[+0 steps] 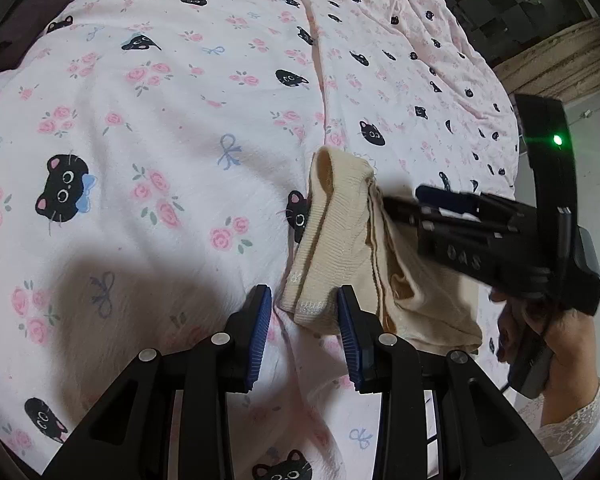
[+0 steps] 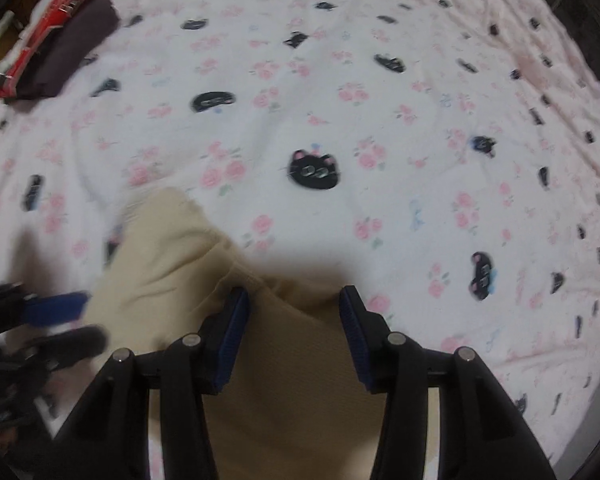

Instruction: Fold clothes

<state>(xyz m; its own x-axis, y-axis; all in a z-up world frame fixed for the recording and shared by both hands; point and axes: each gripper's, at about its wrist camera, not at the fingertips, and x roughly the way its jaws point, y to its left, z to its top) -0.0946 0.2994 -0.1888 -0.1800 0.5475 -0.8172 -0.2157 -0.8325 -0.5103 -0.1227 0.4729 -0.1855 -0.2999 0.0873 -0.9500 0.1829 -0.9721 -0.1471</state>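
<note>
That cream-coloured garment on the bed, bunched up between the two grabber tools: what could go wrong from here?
The cream garment lies crumpled in uneven layers, so a fold started now may well come out lopsided.

The left gripper has only the hem edge between its open fingers; closing there might pinch the flowered bedsheet too.

The right gripper is open above the cloth, holding nothing, so the bundle could slump further.
</note>
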